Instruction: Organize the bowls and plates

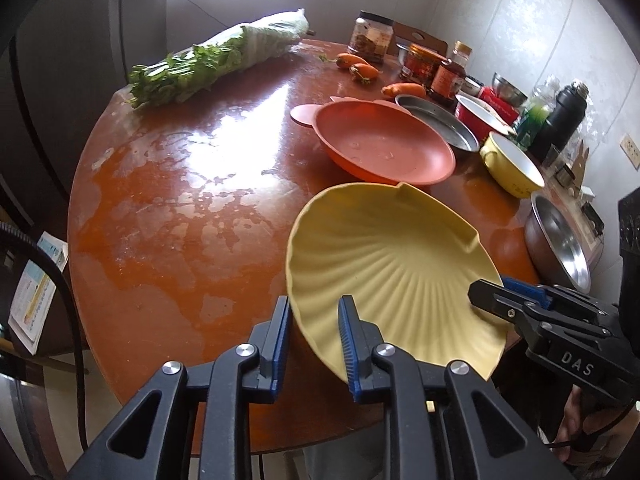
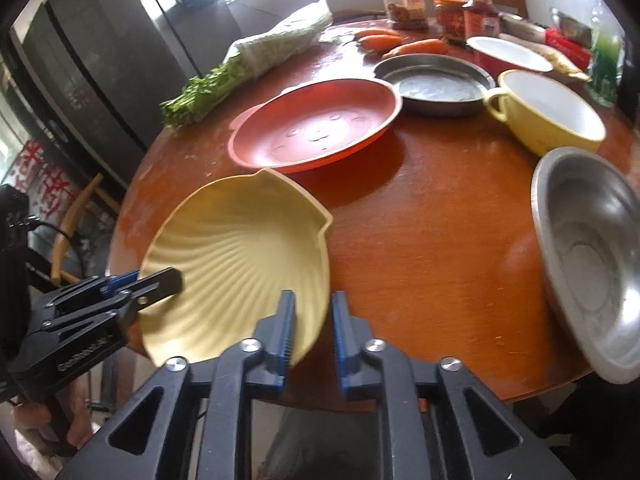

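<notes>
A pale yellow shell-shaped plate (image 1: pixel 392 256) (image 2: pixel 240 248) hangs tilted over the near edge of the round wooden table (image 1: pixel 168 208). My left gripper (image 1: pixel 314 320) (image 2: pixel 156 280) is shut on its near rim. My right gripper (image 2: pixel 312 320) (image 1: pixel 492 292) straddles the opposite rim with its pads apart and a gap showing beside the plate edge, so it is open. Behind the plate lies an orange-red plate (image 1: pixel 384 144) (image 2: pixel 316 128). Further back are a steel plate (image 2: pixel 436 84), a yellow handled bowl (image 2: pixel 548 116), a red bowl (image 2: pixel 508 54) and a steel bowl (image 2: pixel 592 260).
Wrapped leafy greens (image 1: pixel 224 60) lie at the far left of the table, with carrots (image 1: pixel 360 70) and several jars (image 1: pixel 424 64) along the back. A dark bottle (image 1: pixel 560 120) stands at the right. A chair (image 2: pixel 76 216) sits beyond the table's left edge.
</notes>
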Available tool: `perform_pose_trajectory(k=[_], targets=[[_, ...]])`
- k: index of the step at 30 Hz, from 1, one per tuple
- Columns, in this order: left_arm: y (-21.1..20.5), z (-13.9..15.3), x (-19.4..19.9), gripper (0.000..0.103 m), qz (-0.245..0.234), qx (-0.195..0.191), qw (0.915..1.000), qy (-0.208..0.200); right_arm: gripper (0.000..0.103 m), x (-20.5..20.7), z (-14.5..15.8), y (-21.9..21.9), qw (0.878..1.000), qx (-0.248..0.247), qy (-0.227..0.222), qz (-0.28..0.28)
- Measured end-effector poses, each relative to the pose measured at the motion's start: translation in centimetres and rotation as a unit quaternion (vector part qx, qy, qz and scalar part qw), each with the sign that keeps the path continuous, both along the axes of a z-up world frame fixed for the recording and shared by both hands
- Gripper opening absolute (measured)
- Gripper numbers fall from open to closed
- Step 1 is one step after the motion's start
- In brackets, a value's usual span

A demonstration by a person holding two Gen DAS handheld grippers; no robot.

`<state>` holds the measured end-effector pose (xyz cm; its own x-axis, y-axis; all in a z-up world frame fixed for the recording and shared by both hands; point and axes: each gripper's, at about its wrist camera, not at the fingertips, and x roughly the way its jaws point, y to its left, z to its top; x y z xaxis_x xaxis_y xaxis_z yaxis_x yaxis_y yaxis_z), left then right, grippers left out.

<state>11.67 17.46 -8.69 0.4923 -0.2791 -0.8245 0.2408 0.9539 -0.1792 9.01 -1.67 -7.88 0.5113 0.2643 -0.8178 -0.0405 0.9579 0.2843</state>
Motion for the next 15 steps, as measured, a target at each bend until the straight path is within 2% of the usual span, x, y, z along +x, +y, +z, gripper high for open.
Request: perform_pose_trajectory(k=[1,2,3,5,6,8,11,15], targets=[[0.1,0.0,0.0,0.029,0.003,0.002,1.0,-0.003,0.042,-0.1,0.1,-0.1,1.0,-0.007,-0.005,-0.004],[0.0,0.0,-0.1,0.038,0.006,0.01,0.9999,-0.009,0.048,-0.2,0.2,-0.1,1.0,-0.016,-0.01,-0.008],[0.0,0.0,-0.1,0.049,0.009,0.021,0.9996,-0.013,0.049,-0.3,0.4,-0.1,0.999,-0.031,-0.018,-0.012],[-0.1,0.1,-0.1,0.059,0.022,0.054,0.998,-0.025,0.05,-0.6,0.8,-0.1,0.998,-0.056,-0.03,-0.014],[0.1,0.3,-0.3,0.059,0.029,0.063,0.9971,-0.032,0.051,-0.6,0.9,-0.2,0.998,-0.057,-0.032,-0.014],[0.5,0.6,-0.6,0.059,0.035,0.059,0.9969,-0.038,0.052,-0.7,1.0,-0.5,0.998,-0.048,-0.033,-0.019],[1.8,1.6,-1.4,0.059,0.045,0.023,0.997,-0.059,0.052,-0.8,1.2,-1.1,0.999,-0.034,-0.031,-0.025],[3.9,4.8,-2.5,0.059,0.048,-0.024,0.994,-0.095,0.052,-0.7,2.2,-1.9,0.999,-0.022,-0.036,-0.025]])
